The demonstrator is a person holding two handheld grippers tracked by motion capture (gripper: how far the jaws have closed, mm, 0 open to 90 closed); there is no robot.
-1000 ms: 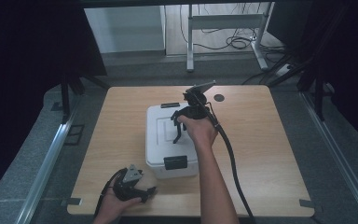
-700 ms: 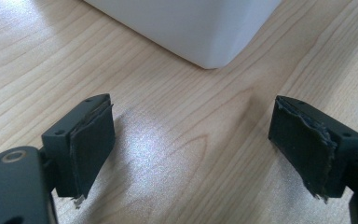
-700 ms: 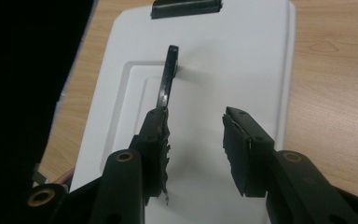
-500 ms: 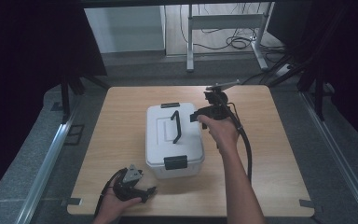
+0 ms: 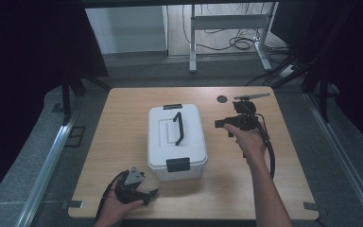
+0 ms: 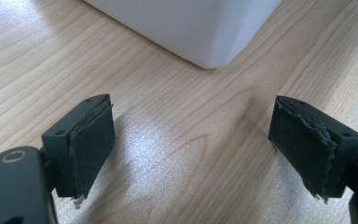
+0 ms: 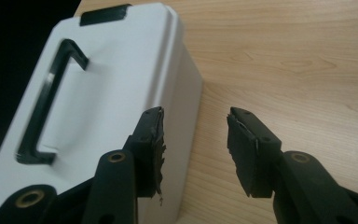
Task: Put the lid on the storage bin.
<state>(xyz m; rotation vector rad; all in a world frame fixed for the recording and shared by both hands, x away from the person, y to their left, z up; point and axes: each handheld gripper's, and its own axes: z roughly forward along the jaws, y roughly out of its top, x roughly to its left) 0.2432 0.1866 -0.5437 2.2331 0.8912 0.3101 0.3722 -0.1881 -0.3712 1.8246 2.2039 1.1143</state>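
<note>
White lidded storage box [image 5: 176,141] sits at the middle of the wooden table [image 5: 123,142], long side running away from the person; lid on, so contents cannot be told; black carry handle [image 5: 178,128] lies along the lid top; one black latch [image 5: 177,164] on the near end, another black latch [image 5: 172,106] on the far end, both flat against the box.

Right gripper [image 5: 223,124] to the right of the box, well apart from it, held level with jaws pointing toward the box side; jaws parted, having just been opening, nothing between them; in the right gripper view the right gripper [image 7: 196,149] frames bare wood just beside the box wall, the handle [image 7: 46,102] and far latch [image 7: 105,14] visible on the lid.

Left gripper [image 5: 146,195] near the box's near-left corner, low over the table edge; jaws spread wide and released, gripping nothing; in the left gripper view the left gripper [image 6: 191,149] looks over bare wood toward the box corner [image 6: 205,32].

Small dark round spot [image 5: 222,99] on the table beyond the right gripper, right of the box's far end.
</note>
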